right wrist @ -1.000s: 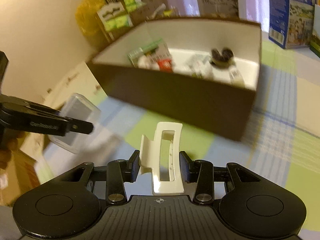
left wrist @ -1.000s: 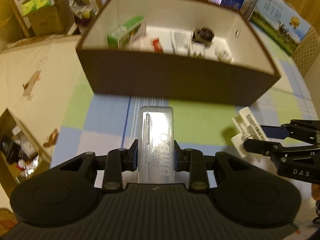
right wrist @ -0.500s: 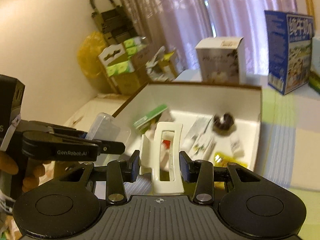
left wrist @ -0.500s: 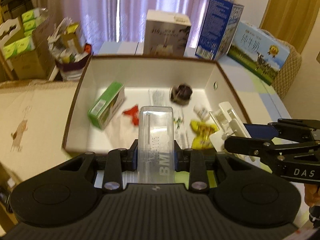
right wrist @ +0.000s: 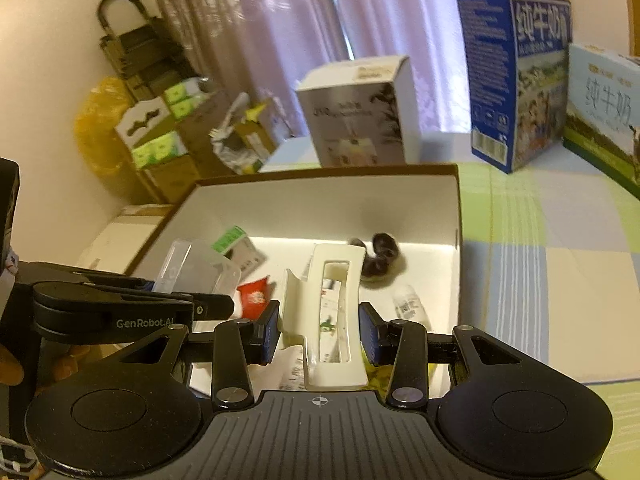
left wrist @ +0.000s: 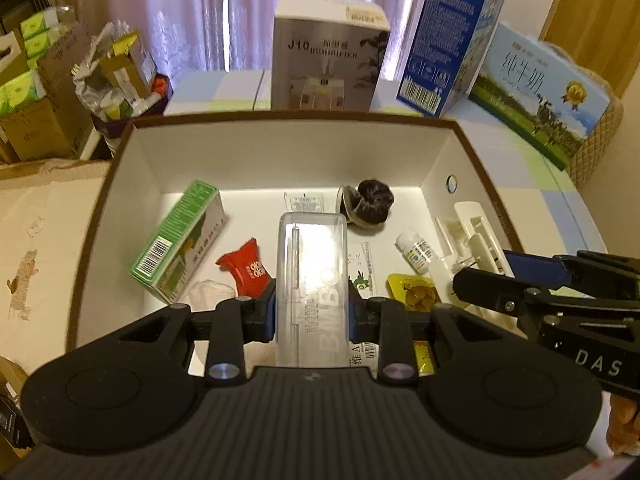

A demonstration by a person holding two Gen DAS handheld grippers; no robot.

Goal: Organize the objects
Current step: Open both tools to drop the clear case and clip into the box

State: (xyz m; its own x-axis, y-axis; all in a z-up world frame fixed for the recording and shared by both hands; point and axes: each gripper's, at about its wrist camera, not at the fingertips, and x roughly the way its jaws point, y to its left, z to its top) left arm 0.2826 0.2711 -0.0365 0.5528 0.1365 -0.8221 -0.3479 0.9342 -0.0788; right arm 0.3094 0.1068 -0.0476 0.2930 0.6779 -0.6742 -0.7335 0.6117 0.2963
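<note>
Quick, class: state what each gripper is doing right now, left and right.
Left gripper: shut on the clear plastic case.
Right gripper: fingers slightly apart around the white hair clip; grip uncertain.

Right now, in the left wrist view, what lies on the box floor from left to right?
Green carton → red packet → clear case held in the left gripper → yellow packet → white clip in the right gripper.

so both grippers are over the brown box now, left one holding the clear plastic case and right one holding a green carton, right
Not quite. The right gripper holds a white hair claw clip, not a green carton, as the right wrist view shows. The green carton lies inside the brown box. The left gripper does hold the clear plastic case.
</note>
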